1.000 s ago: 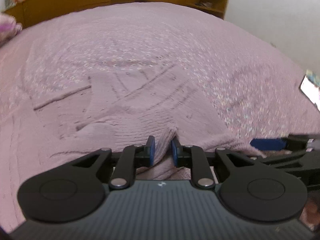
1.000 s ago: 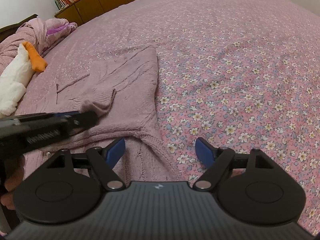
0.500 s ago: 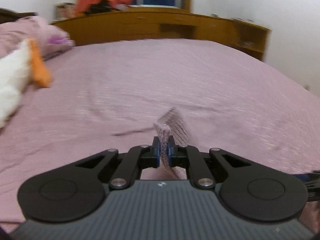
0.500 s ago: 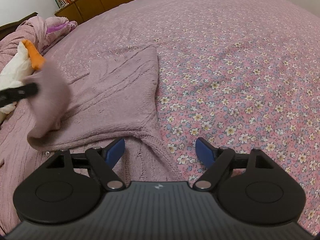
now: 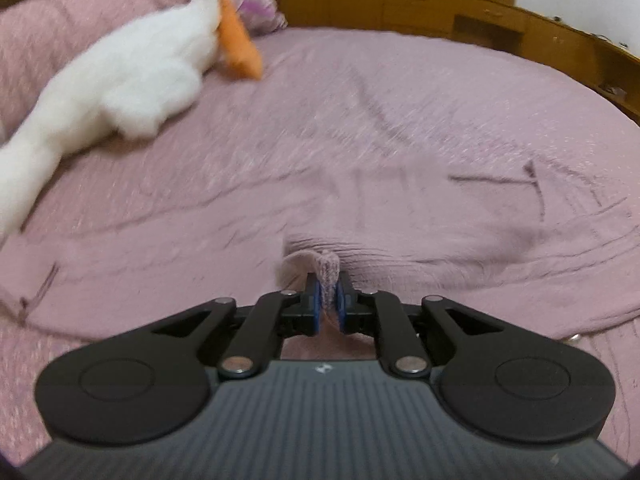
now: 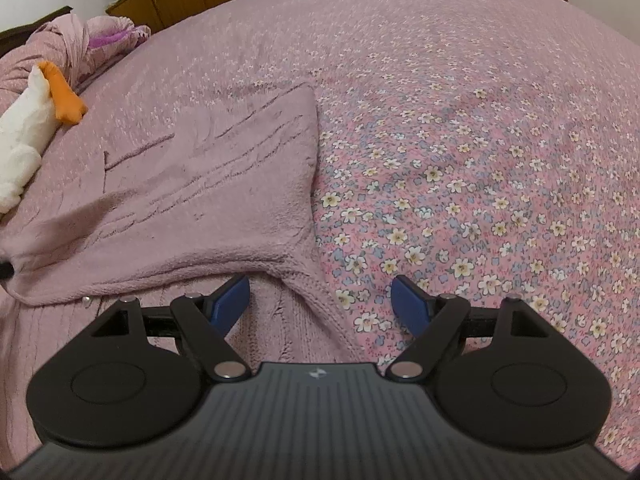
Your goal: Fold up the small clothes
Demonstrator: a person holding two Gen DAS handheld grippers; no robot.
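A fold of the pink knit sweater (image 5: 400, 208) is pinched — though loosening — in the left gripper (image 5: 329, 306), on the plush duck's (image 5: 120, 92) side; the right gripper (image 6: 320, 304) is spread over the hem.

Bed (image 6: 480, 120) bearing sweater (image 6: 224, 184), plush duck (image 5: 120, 80)

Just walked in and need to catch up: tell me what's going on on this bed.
A person with a handheld gripper in each hand is folding a pink knit sweater spread on a floral bedspread. The left gripper pinches a ribbed edge of the sweater between its pads, though its jaws are opening. The right gripper hangs open over the sweater's near edge, gripping nothing. A white plush duck with an orange beak lies beside the sweater.
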